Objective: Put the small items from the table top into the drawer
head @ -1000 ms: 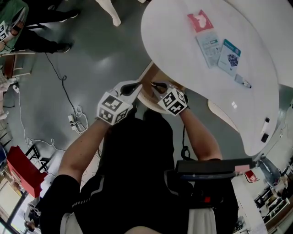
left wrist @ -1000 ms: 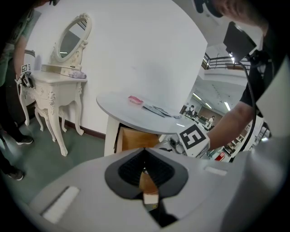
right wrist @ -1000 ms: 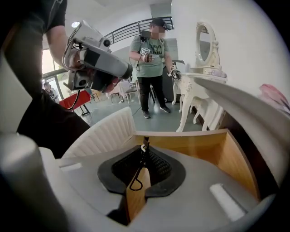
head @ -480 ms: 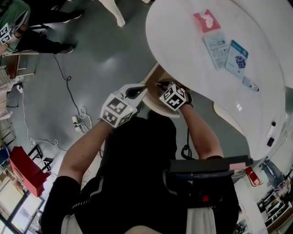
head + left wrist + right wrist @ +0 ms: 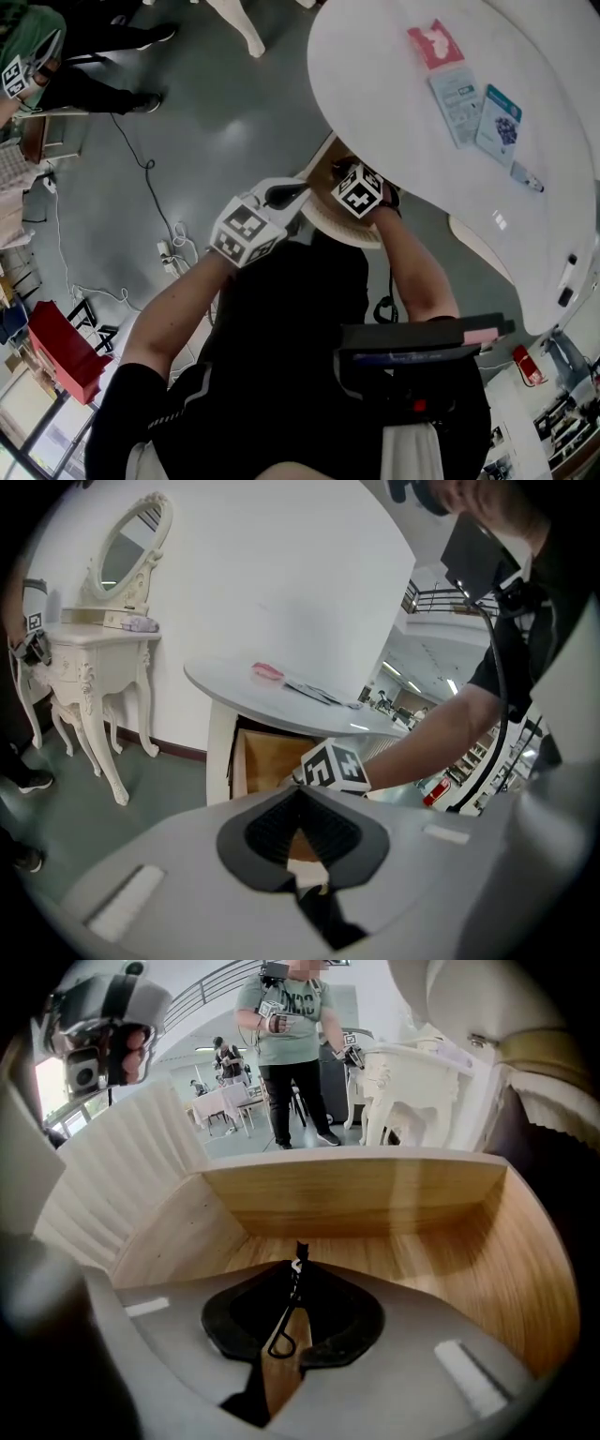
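Right tool [image 5: 297,1269] pinching thin black wire clip [image 5: 286,1307] over open wooden drawer [image 5: 356,1194], left tool [image 5: 300,803] pressed together, empty

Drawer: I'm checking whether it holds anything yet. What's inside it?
Only bare wood floor and walls show in the drawer. The right gripper hangs over it, shut on a thin black clip. The gripper's body covers the drawer's near part.
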`<state>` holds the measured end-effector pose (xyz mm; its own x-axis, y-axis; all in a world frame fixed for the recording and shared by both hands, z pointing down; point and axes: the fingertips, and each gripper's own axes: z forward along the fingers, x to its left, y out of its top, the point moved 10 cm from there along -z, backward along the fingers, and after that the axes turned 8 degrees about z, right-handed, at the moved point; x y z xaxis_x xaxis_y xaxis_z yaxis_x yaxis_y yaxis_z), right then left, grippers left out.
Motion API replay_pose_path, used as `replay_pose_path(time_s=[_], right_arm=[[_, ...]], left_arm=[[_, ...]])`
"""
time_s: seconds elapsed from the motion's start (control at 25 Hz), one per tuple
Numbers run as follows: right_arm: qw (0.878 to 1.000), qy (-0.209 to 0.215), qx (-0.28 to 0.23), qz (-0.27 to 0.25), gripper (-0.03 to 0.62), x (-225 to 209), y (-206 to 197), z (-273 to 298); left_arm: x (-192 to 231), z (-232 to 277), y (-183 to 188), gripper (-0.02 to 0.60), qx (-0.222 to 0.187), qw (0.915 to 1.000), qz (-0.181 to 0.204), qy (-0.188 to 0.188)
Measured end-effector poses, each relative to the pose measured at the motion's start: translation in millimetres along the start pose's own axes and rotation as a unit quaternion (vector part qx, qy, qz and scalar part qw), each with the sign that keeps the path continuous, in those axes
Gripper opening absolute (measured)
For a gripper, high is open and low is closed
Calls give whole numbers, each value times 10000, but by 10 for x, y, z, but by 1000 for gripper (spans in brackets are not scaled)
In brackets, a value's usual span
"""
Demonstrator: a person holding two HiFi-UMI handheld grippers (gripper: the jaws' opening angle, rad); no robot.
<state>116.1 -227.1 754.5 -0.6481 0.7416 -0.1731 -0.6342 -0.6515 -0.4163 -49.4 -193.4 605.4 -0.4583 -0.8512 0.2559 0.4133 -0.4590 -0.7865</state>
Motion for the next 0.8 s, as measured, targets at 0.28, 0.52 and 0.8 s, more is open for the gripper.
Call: replay_pose_path(time_s=[0.28, 0.52, 0.8], right_arm=[[9995, -188, 98, 214, 38, -22, 2, 103], [9992, -246, 136, 298, 40, -37, -10, 167], [9984, -170, 187, 496, 81, -39, -26, 185]], left_arm=[[36, -52, -36, 2, -16, 10000, -44, 13], [32, -62, -49, 2, -41, 10000, -80, 21], [20, -133, -41, 2, -19, 9999, -142, 91]])
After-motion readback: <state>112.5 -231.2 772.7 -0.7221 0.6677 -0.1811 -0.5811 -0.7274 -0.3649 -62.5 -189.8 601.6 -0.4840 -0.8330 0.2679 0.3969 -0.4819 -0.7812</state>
